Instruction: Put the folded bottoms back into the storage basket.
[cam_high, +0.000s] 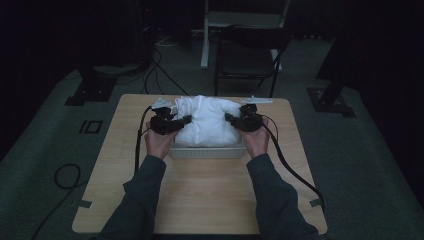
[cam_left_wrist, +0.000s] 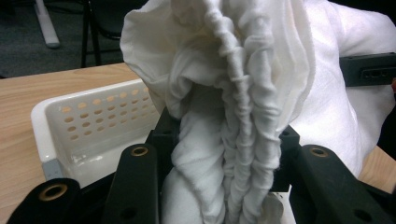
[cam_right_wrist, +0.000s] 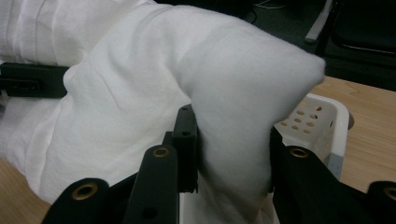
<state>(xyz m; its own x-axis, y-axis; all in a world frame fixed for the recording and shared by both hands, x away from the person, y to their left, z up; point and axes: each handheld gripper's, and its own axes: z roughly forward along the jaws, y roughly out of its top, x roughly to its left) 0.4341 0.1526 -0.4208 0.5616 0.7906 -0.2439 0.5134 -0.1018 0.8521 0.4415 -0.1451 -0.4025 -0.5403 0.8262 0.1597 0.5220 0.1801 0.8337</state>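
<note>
Room, dim, walls lost in darkness. Floor: grey-green carpet, with black cables trailing across it and tape marks. Table: light wood top, rounded corners. Chair: dark folding type, just behind the table. White post beside the chair. Black stand bases at left and right.

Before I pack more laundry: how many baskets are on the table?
1: a white basket at the table's middle, under the white cloth. Anything beneath the cloth is hidden.
</note>
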